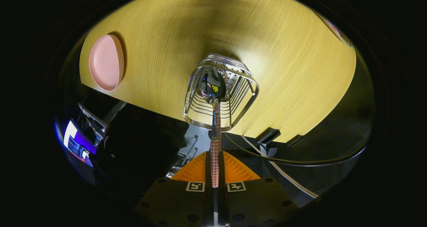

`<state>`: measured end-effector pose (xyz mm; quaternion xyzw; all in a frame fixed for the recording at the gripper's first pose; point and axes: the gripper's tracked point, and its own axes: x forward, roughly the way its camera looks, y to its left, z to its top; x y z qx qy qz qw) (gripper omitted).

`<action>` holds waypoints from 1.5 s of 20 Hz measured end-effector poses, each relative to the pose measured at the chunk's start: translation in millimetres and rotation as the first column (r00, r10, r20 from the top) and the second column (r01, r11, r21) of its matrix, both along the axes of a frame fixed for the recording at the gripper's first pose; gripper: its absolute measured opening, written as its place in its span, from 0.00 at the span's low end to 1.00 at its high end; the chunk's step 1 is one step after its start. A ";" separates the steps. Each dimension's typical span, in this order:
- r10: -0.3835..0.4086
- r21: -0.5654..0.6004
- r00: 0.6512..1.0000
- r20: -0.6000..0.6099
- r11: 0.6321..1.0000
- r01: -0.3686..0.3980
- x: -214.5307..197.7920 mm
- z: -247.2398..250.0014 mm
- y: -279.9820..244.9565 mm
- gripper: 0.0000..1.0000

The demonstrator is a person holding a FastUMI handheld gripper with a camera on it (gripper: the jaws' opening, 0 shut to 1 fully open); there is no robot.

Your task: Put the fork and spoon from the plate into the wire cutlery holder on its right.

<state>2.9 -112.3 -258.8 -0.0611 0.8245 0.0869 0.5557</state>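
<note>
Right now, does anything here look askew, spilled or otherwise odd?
Nothing stands out. The tool is shut on the spoon handle, its bowl over the open top of the upright wire holder. The pink plate lies flat on the table.

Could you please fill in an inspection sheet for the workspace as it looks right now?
Surface: wooden table, light grain.
Job's things: spoon with checked handle, bowl over the wire cutlery holder; pink plate beyond it, apart; fork not made out.
Clutter: nothing seen.
Grippers: gripper shut on the spoon's handle.
Cables: cables below the table's near edge.
Surroundings: lit screen off the table; dark booth.
</note>
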 end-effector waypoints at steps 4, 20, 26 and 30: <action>-0.006 0.009 1.000 0.027 1.000 0.006 8.0 -3.1 1.8 0.14; -0.098 0.119 0.703 0.705 0.993 0.019 39.6 89.7 14.1 1.00; -0.122 0.103 0.324 0.938 0.992 0.075 40.5 151.8 26.1 0.99; -0.087 0.075 0.092 0.992 0.989 0.125 40.6 170.3 31.5 0.99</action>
